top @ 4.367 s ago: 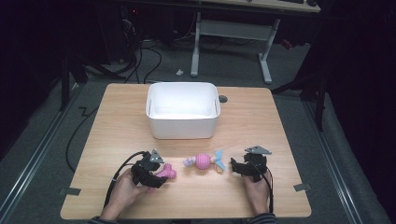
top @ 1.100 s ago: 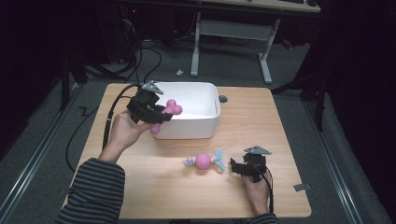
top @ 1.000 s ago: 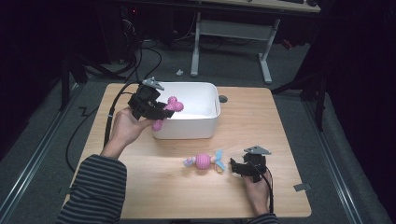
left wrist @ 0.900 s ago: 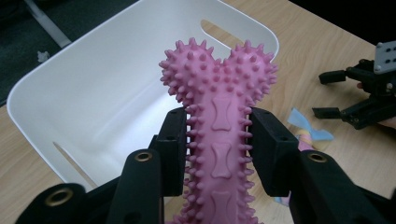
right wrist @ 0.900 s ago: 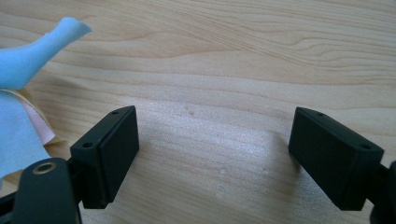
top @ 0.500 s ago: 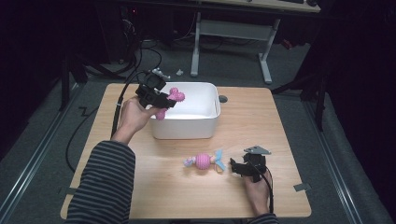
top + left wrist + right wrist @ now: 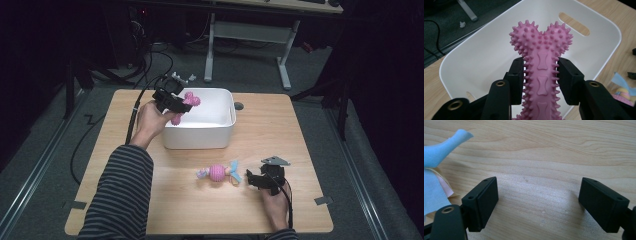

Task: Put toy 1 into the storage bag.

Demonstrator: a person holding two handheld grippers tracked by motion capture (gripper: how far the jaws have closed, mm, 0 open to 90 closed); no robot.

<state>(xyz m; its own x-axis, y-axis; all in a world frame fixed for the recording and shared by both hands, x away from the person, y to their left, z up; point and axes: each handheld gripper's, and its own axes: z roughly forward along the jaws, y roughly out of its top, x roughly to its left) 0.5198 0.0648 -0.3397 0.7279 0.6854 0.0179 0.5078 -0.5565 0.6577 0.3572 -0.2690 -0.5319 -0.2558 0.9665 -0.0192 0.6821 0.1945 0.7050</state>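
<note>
A pink spiked bone toy [image 7: 541, 65] is clamped by its shaft between the black jaws of my left gripper [image 7: 541, 75]. In the high view the left gripper [image 7: 176, 106] holds the bone toy [image 7: 186, 104] over the left rim of the white tub [image 7: 207, 135]. A second toy, a pink ball with blue and yellow cloth ends [image 7: 219, 172], lies on the wood near the front. Just right of it my right gripper [image 7: 254, 181] rests low with its jaws apart; in the right gripper view the right gripper [image 7: 537, 202] has bare table between its jaws and the blue cloth [image 7: 439, 152] at the left.
The wooden table [image 7: 280, 135] has a round cable hole [image 7: 239, 106] behind the tub. Dark floor, cables and a desk frame [image 7: 250, 35] lie beyond the far edge. Tape marks sit on the front corners.
My left hand has carried the pink bone toy rightward and slightly down, from beside the tub's left wall to over its rim. The right gripper has stayed put.
</note>
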